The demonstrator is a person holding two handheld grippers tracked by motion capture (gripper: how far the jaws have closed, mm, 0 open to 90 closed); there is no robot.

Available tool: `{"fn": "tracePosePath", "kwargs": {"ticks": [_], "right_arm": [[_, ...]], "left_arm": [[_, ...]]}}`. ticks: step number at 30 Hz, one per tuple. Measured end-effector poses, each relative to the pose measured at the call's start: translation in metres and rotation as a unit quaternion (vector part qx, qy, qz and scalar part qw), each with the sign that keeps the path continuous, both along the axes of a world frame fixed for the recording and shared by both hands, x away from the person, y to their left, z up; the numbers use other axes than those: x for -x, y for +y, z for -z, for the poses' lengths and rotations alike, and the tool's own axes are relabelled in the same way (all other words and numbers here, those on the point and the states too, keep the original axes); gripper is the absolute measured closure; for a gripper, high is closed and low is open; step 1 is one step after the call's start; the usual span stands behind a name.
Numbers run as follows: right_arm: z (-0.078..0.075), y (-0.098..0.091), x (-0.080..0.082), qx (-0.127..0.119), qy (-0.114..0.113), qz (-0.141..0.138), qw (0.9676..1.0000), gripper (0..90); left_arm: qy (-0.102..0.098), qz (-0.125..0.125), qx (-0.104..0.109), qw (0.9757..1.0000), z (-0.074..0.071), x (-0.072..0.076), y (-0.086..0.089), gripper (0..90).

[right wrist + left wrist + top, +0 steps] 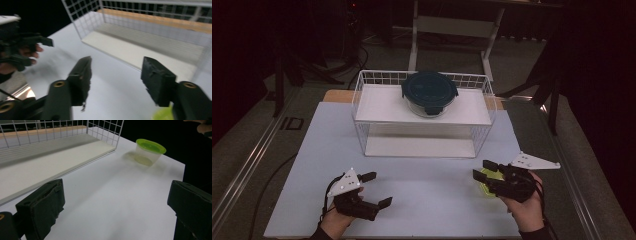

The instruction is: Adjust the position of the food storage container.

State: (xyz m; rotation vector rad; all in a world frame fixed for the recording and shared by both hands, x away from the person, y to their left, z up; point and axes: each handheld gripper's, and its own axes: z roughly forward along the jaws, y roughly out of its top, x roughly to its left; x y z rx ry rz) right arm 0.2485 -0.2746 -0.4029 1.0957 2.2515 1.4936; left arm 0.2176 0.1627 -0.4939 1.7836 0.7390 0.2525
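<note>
1. Table point(412, 195): carries a wire basket point(362, 100) with a lidded dark container point(430, 92) on its upper shelf, well beyond both sets of fingers.
2. Right gripper point(484, 170): fingers released, parted about halfway, holding nothing. The green-lidded cup point(488, 181) sits just under and behind the fingertips; it is round, with no long axis.
3. Left gripper point(377, 189): fingers wide apart, empty, well apart from the cup.
4. Left gripper view: shows the whole cup point(149, 152) upright; right gripper view: catches a green edge point(163, 114).

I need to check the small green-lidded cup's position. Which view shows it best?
The left gripper view: the green-lidded cup stands whole on the table. The high view has the right gripper covering most of it; the right gripper view catches just a green sliver.
</note>
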Motion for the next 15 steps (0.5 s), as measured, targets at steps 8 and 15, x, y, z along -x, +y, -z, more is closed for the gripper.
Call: {"fn": "tracePosePath", "kwargs": {"ticks": [8,15], "right_arm": [[0.015,-0.028,0.003,0.028,0.012,0.034,0.9989,71.8],[0.022,-0.051,0.006,0.038,0.024,0.065,0.9969,88.3]], "left_arm": [[0.001,-0.001,0.001,1.0000,0.000,0.000,0.000,0.9],[-0.001,0.002,-0.001,1.0000,-0.001,0.000,-0.001,0.9]]}}
